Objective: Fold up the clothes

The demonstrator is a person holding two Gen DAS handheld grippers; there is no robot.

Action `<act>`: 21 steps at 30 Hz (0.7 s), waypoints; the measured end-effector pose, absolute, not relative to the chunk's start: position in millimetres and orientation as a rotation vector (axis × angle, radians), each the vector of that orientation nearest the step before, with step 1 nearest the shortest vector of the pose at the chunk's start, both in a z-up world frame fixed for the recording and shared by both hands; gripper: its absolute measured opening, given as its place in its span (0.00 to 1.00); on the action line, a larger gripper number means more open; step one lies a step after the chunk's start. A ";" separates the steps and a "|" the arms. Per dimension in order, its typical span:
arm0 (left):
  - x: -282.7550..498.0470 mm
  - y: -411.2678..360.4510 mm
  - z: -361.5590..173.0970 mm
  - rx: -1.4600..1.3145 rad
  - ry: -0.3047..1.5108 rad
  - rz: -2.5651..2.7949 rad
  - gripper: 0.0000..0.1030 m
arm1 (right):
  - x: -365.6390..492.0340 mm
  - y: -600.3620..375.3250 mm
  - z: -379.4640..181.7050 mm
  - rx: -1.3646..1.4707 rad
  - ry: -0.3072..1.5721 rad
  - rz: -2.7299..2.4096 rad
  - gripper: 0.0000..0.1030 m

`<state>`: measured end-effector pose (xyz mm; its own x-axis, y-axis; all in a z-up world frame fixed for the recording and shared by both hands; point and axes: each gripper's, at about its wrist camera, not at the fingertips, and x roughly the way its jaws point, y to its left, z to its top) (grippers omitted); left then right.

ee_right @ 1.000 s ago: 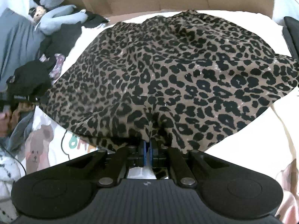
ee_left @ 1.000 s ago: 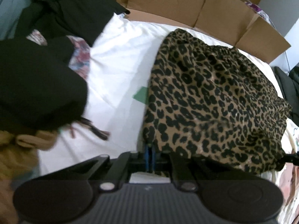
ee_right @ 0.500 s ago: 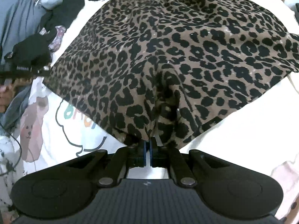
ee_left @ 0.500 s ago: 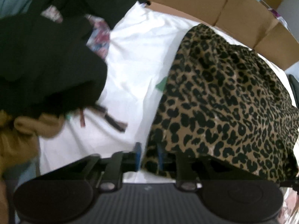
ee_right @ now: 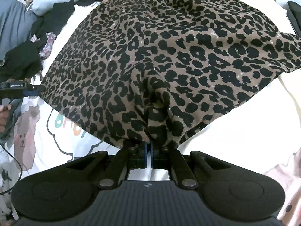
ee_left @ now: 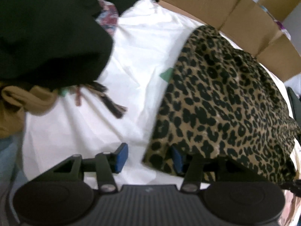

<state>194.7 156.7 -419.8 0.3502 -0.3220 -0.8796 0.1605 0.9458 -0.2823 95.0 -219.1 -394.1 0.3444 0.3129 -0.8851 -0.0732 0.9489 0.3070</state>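
A: Left gripper (ee_left: 148,157) has just been opening its jaws, released now, the leopard-print garment (ee_left: 222,101) draped over its right finger, corner slack I think; it's blurry.

B: And the right gripper (ee_right: 148,157)?

A: Clenched on the near hem. The garment spreads away across the bed (ee_right: 244,124), long axis side to side.

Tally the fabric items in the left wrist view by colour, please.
Leopard-print brown-and-black garment: 1
Black bundled garment: 1
Tan folded cloth: 1
White bedsheet: 1
Red-and-blue patterned cloth: 1
Total: 5
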 end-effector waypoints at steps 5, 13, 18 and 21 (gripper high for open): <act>189.3 149.3 -421.9 -0.119 1.174 -0.326 0.30 | 95.8 -218.2 -395.5 0.235 1.201 0.251 0.01; 193.2 145.1 -386.5 -0.053 1.171 -0.270 0.03 | 95.5 -221.1 -392.9 0.248 1.198 0.273 0.01; 199.9 148.2 -352.3 -0.049 1.131 -0.255 0.02 | 94.1 -220.9 -387.7 0.247 1.188 0.310 0.01; 196.4 147.2 -336.9 -0.008 1.118 -0.263 0.02 | 93.4 -220.1 -386.7 0.248 1.186 0.329 0.01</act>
<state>196.4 147.2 -336.9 0.4096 -0.2130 -0.8871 0.2053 0.9689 -0.1379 93.4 -220.1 -386.7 0.3369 0.3776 -0.8625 -0.1199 0.9258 0.3585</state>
